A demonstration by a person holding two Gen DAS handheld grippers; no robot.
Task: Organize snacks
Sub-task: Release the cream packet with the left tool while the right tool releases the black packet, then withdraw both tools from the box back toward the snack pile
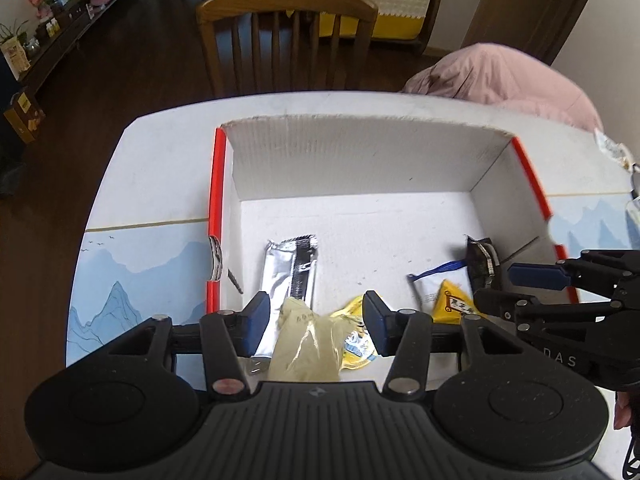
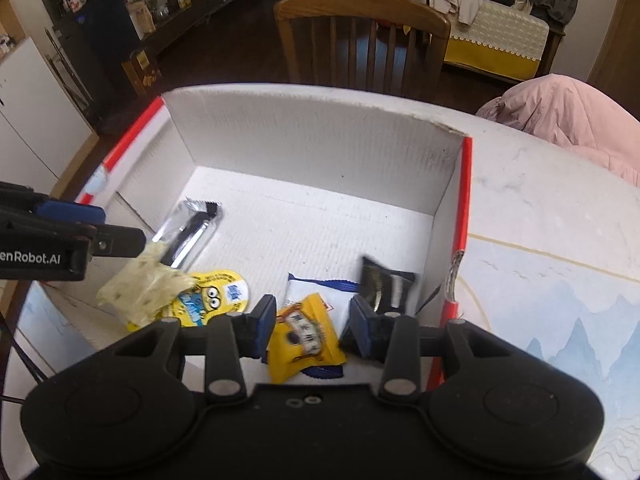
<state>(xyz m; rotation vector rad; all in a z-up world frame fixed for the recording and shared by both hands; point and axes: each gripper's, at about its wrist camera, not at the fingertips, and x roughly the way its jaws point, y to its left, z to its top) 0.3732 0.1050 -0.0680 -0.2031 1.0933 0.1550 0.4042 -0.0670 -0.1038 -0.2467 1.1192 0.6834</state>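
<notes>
A white cardboard box with red edges [image 1: 360, 160] [image 2: 320, 140] stands open on the table with several snacks lying in it. My left gripper [image 1: 318, 316] [image 2: 116, 228] is open over its near left part. A crumpled pale yellow-green packet [image 1: 308, 344] [image 2: 148, 284] lies between the pads, clear of both, on a yellow cartoon packet [image 1: 356, 344] [image 2: 216, 296]. A silver bar [image 1: 290, 268] [image 2: 188, 228] lies just beyond. My right gripper [image 2: 312, 320] [image 1: 498, 286] is open over a yellow packet [image 2: 304, 336] [image 1: 454, 304], which rests on a white, blue-trimmed packet [image 2: 316, 288]. A blurred dark packet [image 2: 384, 284] [image 1: 482, 258] lies by its right finger.
The box sits on a white table [image 1: 160, 180] with a blue mountain-print mat. A wooden chair [image 1: 288, 32] stands at the far edge and a pink garment [image 1: 512, 80] lies at the far right. The far half of the box floor is bare.
</notes>
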